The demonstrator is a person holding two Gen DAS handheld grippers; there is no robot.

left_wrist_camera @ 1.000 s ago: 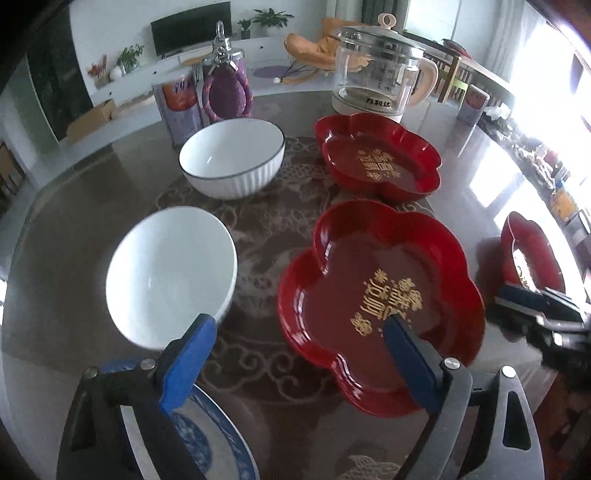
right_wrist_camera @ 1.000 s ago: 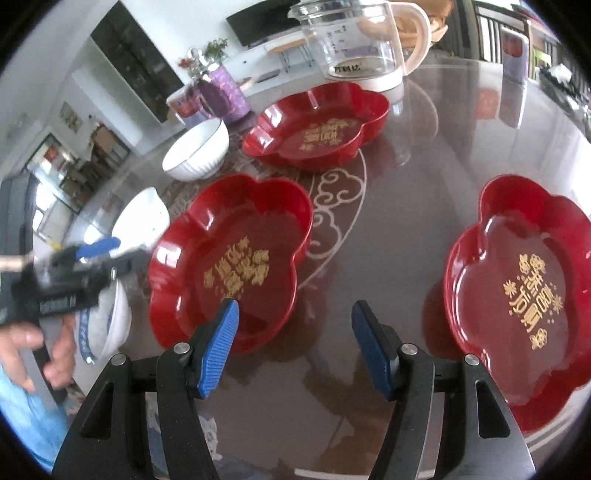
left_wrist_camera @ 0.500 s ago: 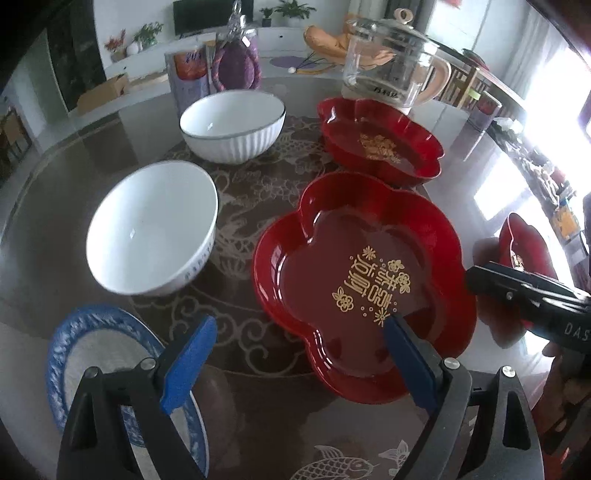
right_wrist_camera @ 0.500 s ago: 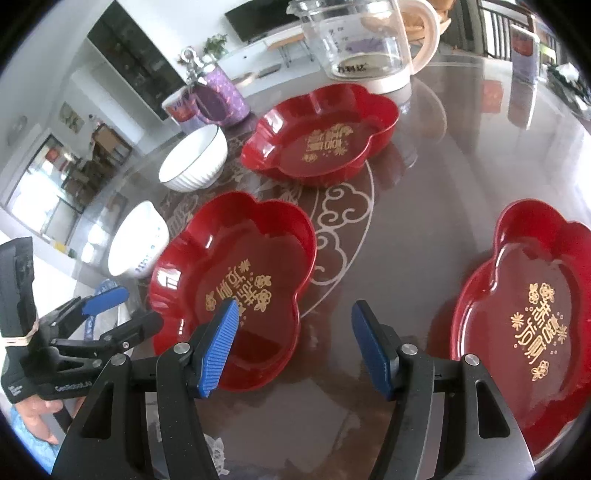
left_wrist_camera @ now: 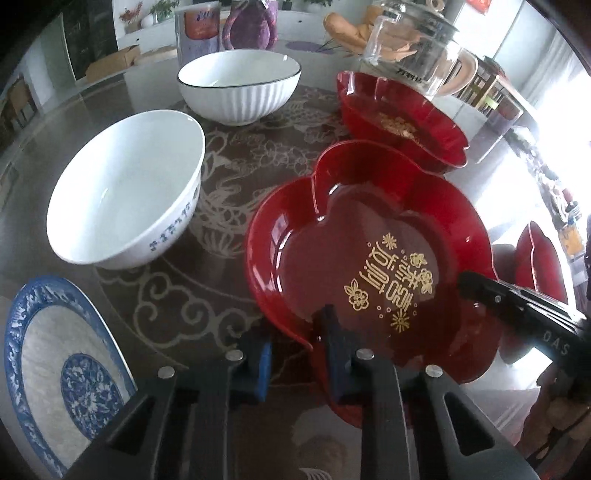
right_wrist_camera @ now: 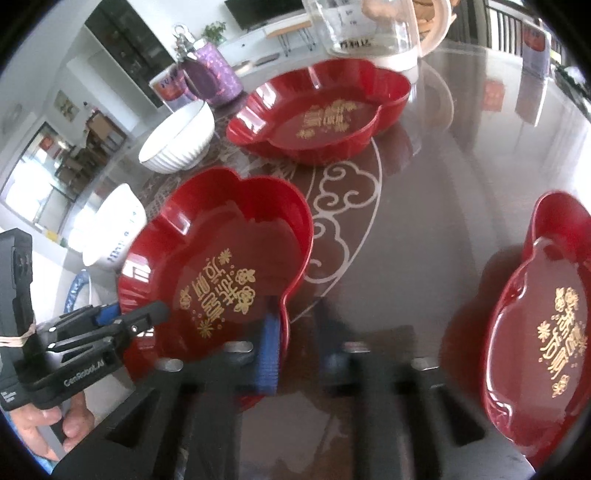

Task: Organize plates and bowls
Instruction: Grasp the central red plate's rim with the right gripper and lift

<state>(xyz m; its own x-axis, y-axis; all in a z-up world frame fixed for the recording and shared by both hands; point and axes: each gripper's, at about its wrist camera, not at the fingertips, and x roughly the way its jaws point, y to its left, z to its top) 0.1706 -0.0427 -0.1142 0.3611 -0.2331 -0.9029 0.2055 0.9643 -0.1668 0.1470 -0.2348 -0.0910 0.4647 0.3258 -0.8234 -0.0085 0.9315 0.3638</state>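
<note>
- Left tool (left_wrist_camera: 297, 352) is clenched on the near rim of the red plate (left_wrist_camera: 369, 258) at frame centre, probably to lift it.
- Right tool (right_wrist_camera: 295, 345) grips the same plate's opposite rim, sharing its weight.

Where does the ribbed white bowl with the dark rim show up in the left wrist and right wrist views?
Left wrist: ribbed white bowl at top centre, behind the plain white bowl.
Right wrist: ribbed white bowl at upper left, left of the far red plate.
Shared landmark: glass kettle beyond the far red plate.
</note>
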